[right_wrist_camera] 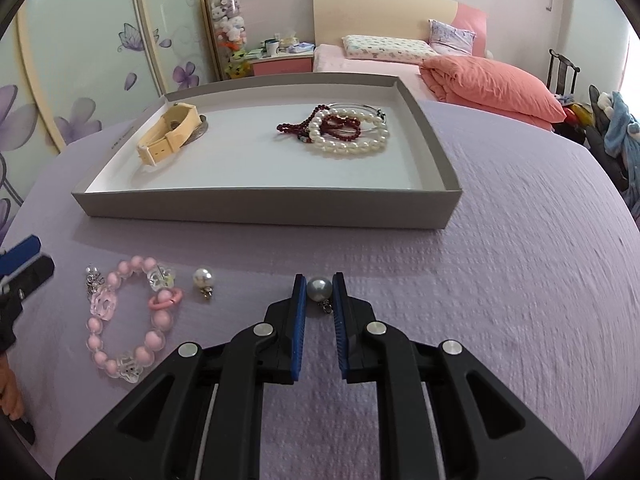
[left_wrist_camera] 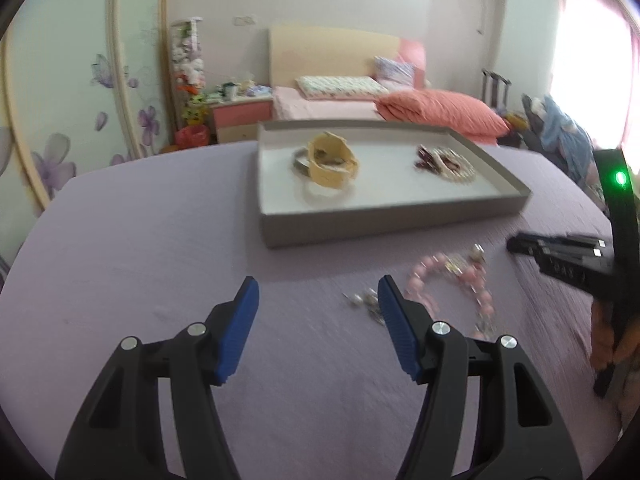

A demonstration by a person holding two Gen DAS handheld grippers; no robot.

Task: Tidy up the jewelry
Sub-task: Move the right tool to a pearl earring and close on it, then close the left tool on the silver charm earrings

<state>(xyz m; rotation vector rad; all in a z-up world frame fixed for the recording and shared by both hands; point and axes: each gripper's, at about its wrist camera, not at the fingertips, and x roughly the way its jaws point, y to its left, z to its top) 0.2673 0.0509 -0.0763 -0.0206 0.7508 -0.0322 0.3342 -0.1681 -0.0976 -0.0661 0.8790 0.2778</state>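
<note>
My right gripper (right_wrist_camera: 319, 286) is shut on a grey pearl earring (right_wrist_camera: 319, 289) just above the purple cloth. A white pearl earring (right_wrist_camera: 203, 279) and a pink bead bracelet (right_wrist_camera: 124, 316) lie to its left. The grey tray (right_wrist_camera: 264, 210) behind them holds a beige watch (right_wrist_camera: 170, 134), a dark red bead bracelet (right_wrist_camera: 340, 125) and a white pearl bracelet (right_wrist_camera: 352, 140). My left gripper (left_wrist_camera: 316, 292) is open and empty over the cloth, left of the pink bracelet (left_wrist_camera: 452, 284). The right gripper (left_wrist_camera: 560, 252) shows at the left wrist view's right edge.
The tray (left_wrist_camera: 384, 220) stands at the far side of the purple-covered table (right_wrist_camera: 500, 280). Small silver pieces (left_wrist_camera: 362, 300) lie by my left gripper's right finger. A bed with pink bedding (right_wrist_camera: 480, 80) and a wardrobe with flower print (right_wrist_camera: 80, 80) stand behind.
</note>
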